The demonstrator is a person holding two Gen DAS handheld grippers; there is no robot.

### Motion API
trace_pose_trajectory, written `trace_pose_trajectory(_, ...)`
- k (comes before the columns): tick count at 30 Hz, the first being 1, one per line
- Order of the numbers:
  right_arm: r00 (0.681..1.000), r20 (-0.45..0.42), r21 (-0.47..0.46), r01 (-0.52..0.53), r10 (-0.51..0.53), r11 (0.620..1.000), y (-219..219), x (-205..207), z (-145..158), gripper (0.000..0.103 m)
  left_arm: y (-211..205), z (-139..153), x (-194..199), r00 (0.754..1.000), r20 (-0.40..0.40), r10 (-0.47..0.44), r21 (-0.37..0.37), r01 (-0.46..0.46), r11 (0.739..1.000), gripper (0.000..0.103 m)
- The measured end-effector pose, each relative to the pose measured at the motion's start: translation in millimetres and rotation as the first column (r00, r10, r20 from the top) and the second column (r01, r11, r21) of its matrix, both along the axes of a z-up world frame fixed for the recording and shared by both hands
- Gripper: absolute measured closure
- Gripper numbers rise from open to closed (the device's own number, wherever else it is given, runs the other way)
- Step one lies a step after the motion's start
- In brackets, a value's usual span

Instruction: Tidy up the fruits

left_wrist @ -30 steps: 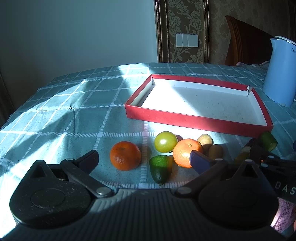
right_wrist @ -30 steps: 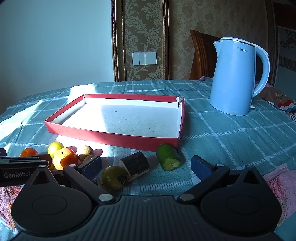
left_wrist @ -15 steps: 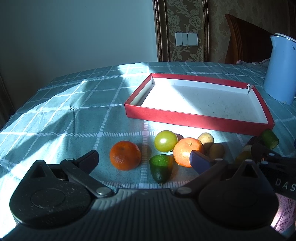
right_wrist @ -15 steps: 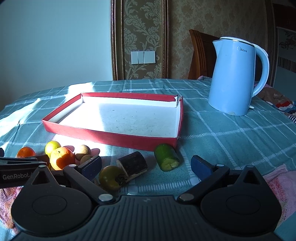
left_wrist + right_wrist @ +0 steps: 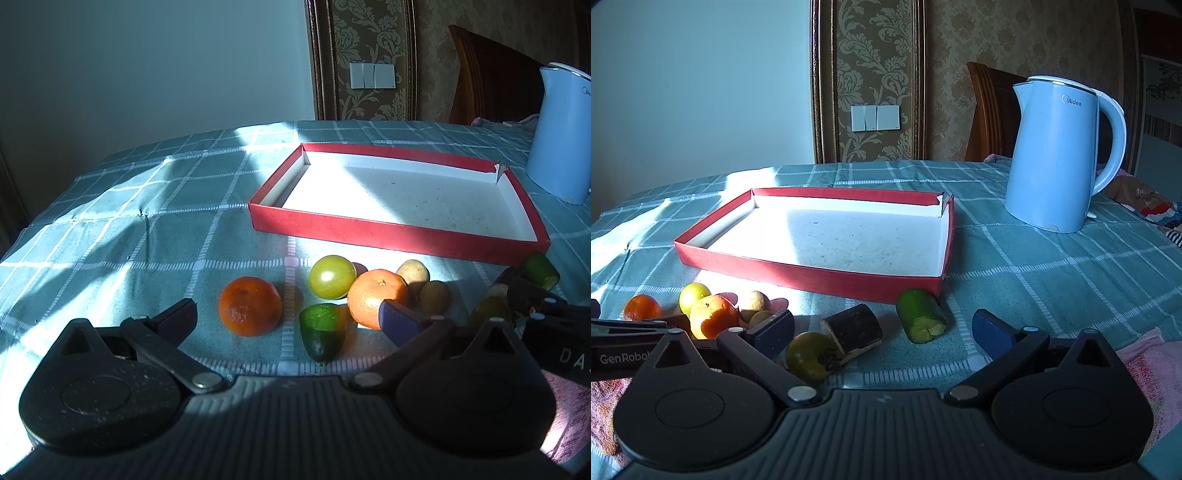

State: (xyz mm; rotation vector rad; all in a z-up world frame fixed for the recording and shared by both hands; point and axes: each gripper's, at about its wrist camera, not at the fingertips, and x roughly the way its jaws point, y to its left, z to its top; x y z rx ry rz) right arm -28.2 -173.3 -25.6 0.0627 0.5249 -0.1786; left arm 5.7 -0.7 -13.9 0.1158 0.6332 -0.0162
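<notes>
On the checked tablecloth (image 5: 1034, 266), two tangerines (image 5: 250, 311), one yellow-green fruit (image 5: 331, 277) and others lie before the red tray (image 5: 812, 275). Left gripper (image 5: 288, 317) and right gripper (image 5: 882, 328) gape, empty; small brown fruits are partly hidden.

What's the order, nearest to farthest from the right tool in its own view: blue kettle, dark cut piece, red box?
1. The dark cut piece, lying just ahead of the right tool, slightly left between its open fingers.
2. The red box, behind the fruit, centre-left on the tablecloth.
3. The blue kettle, standing far back on the right.
</notes>
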Motion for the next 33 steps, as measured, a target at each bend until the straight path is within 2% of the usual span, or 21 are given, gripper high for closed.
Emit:
trace_pose_trajectory(27,1.000,0.008,-0.022,-0.007,0.007,1.000,1,-4,-2,0.000,1,-4,0,1.000,-0.009,-0.003,0.005,0.003,1.000,0.000)
trace_pose_trajectory(33,0.999,0.042,-0.080,0.025,-0.021,0.996,-6,-12,0,0.000,8,-8,-6,1.000,0.000,-0.019,0.028,0.019,0.999,0.000)
